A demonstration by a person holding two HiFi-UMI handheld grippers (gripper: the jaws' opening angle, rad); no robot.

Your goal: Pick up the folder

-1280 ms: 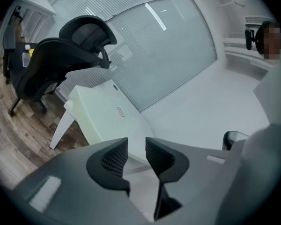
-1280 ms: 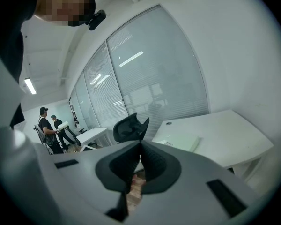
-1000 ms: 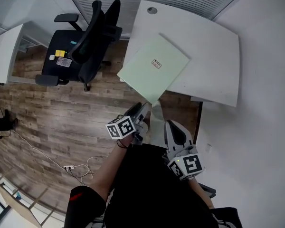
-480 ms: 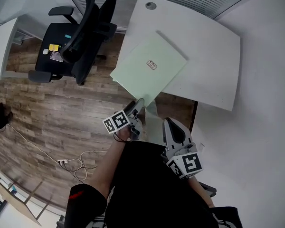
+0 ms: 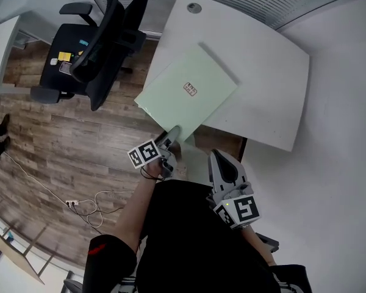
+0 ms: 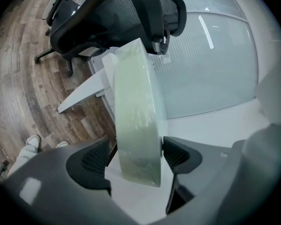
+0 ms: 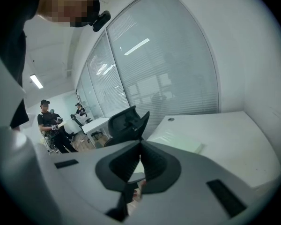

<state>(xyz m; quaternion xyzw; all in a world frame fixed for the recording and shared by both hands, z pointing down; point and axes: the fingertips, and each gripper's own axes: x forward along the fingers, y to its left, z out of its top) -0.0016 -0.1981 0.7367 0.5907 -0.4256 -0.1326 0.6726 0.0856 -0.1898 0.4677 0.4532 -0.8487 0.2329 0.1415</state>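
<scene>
A pale green folder lies flat on the white desk, its near corner overhanging the desk's front-left edge. My left gripper reaches up to that corner. In the left gripper view the folder's corner stands edge-on between the two pads, which are opening; a gap shows on the left side. My right gripper hangs close to my body, below the desk edge, away from the folder. Its jaws meet with nothing between them, and the folder lies beyond on the desk.
A black office chair stands on the wooden floor left of the desk. Another white desk is at the far left. Cables trail on the floor. A white wall runs along the right. People stand far back.
The left gripper has moved up to the folder's overhanging corner and rolled, its marker cube turned. The right gripper has drifted slightly. The folder stays on the desk.
</scene>
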